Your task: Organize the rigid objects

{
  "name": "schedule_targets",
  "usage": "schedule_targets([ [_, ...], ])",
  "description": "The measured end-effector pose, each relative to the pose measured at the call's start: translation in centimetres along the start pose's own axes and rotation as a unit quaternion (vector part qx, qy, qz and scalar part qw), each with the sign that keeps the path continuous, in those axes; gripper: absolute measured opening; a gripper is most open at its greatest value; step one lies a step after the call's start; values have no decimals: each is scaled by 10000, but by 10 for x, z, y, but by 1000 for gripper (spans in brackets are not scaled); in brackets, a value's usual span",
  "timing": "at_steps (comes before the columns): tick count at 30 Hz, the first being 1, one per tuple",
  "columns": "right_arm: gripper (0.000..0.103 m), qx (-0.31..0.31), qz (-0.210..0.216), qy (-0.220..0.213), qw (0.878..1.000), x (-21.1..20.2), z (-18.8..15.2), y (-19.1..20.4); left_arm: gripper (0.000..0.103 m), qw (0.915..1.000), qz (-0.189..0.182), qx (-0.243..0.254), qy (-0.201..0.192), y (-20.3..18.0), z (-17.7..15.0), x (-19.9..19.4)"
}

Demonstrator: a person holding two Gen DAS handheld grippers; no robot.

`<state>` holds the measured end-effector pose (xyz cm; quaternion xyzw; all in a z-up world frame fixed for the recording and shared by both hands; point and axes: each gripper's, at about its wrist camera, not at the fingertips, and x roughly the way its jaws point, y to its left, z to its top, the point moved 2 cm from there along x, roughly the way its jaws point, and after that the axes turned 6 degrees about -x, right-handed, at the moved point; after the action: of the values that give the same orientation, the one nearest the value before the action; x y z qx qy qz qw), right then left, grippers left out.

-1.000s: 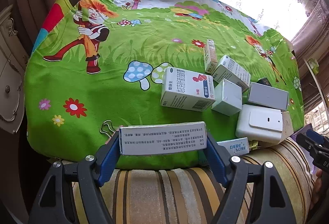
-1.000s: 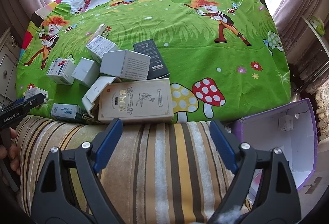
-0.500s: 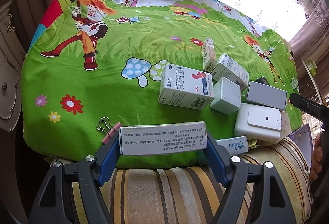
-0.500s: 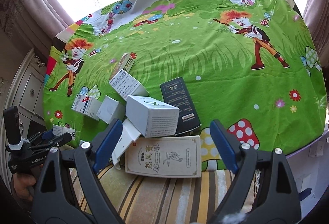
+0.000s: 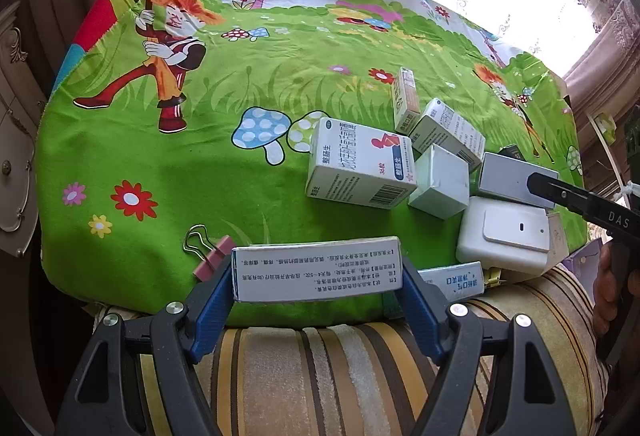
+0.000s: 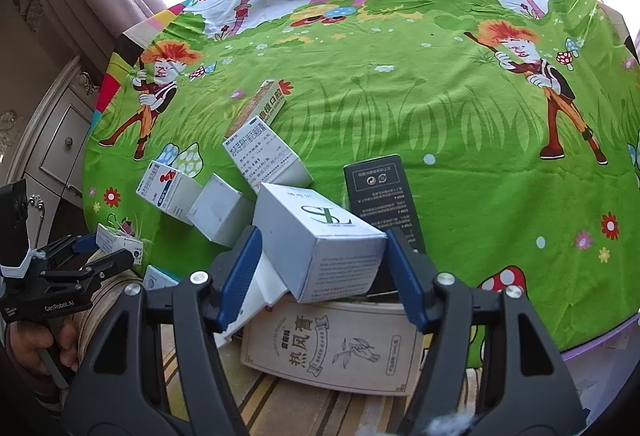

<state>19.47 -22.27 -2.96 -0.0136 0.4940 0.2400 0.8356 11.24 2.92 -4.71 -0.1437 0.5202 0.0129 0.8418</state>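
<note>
The left gripper (image 5: 318,272) holds a long white box (image 5: 316,268) by its two ends, over the near edge of the green cartoon cloth (image 5: 160,164). A pink clip (image 5: 212,256) lies just beside it. Only this view shows the clip well.

The right gripper (image 6: 320,248) has a white box with a green mark (image 6: 316,232) between its blue fingers (image 6: 240,272). Its jaws have just been closing, and both pads touch the sides of the box. This box leans on a tan box with a leaf drawing (image 6: 336,344). A black box (image 6: 380,192) lies flat just beside it. The left view shows only a corner of the black box, and the tan box not at all.

More small boxes sit close together on the cloth. A box with a red mark (image 5: 360,168) lies at the left end of the heap.
</note>
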Motion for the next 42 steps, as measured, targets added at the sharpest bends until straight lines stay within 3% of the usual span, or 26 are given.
schedule_targets([
  [1,58,8,25,12,10000,1,0,0,77,10000,1,6,-5,0,0,0],
  [8,53,-89,60,-229,9997,-9,0,8,77,10000,39,46,-64,-2,0,-2],
  [24,52,5,-280,-1199,9924,-67,-16,15,77,9974,84,335,-639,-29,0,-40],
  [32,52,138,-731,-1500,9859,-101,-36,9,77,9951,-152,689,-691,-72,-9,-52],
  [42,52,694,-1073,-1459,9810,-136,-76,-22,77,9884,-566,1298,-548,-141,-27,-59],
])
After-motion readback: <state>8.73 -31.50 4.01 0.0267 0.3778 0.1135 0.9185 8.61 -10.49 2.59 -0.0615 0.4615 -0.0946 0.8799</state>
